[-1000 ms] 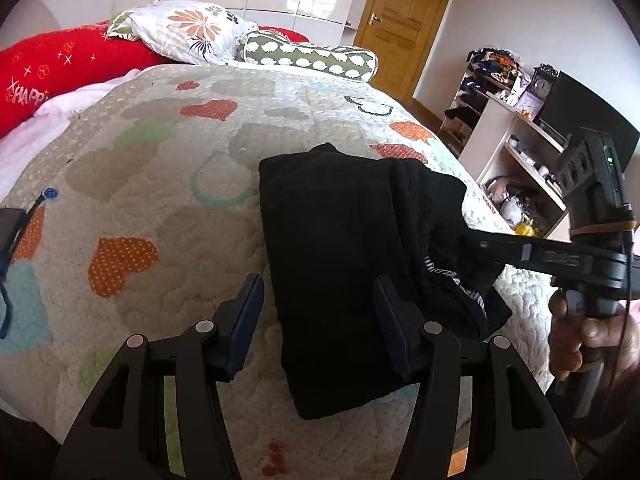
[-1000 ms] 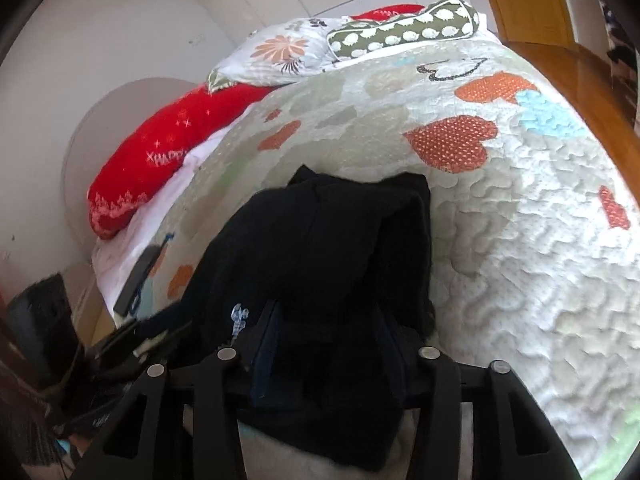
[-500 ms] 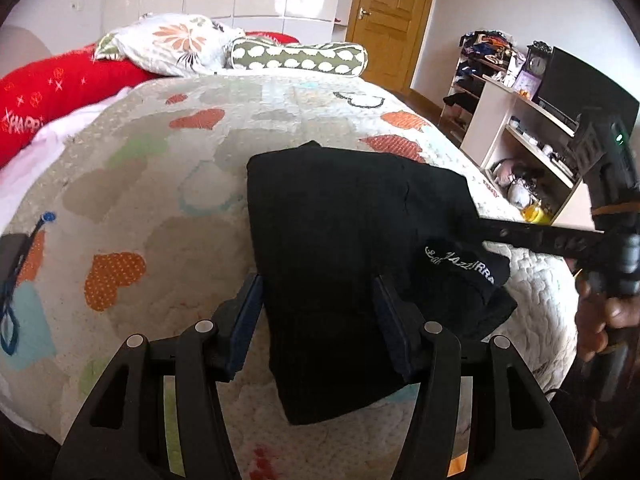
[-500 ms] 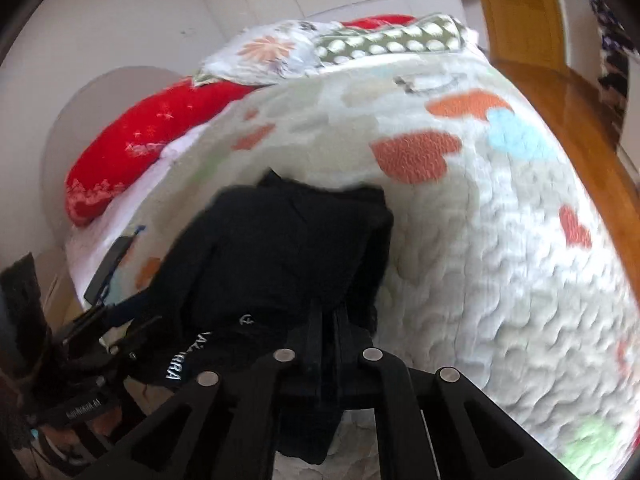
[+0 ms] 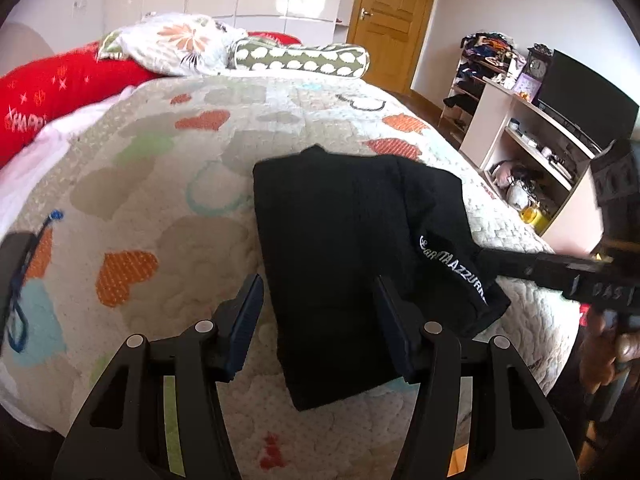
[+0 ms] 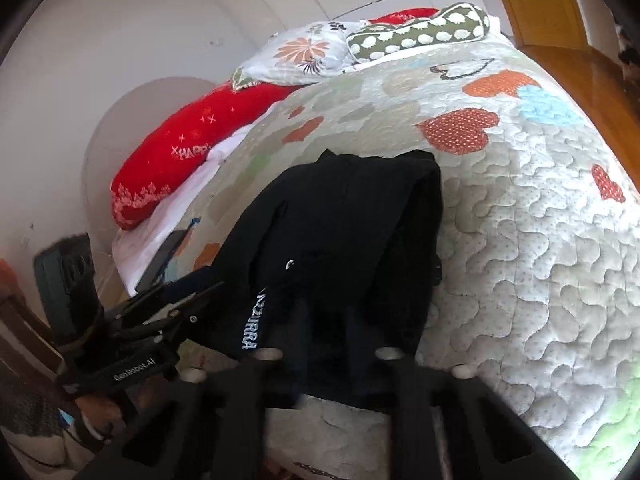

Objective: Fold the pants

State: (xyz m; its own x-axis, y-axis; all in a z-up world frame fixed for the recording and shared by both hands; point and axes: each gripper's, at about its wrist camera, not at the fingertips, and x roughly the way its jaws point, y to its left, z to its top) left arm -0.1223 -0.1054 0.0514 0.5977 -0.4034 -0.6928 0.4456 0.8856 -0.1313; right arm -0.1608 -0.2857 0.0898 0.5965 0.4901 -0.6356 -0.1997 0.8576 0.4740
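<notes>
Left gripper [image 5: 316, 312]: nearest, jaws apart and empty, hovering over the near edge of the pants, probably ready to pin or take a corner.
Right gripper [image 5: 486, 258]: fingers pressed together on the waistband end, likely to lift it into the next fold.
Black pants [image 5: 344, 264]: partly folded, lying on the quilt near the bed's foot; lettered waistband [image 5: 456, 272] raised at the right.
Heart-patterned quilt [image 5: 160, 208]: a broad, flat folding surface.
Pillows [image 5: 180, 42]: far end, well apart.

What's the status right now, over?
Left gripper open, straddling the pants' near edge. Right gripper shut on the lettered waistband. Nothing in the way.
</notes>
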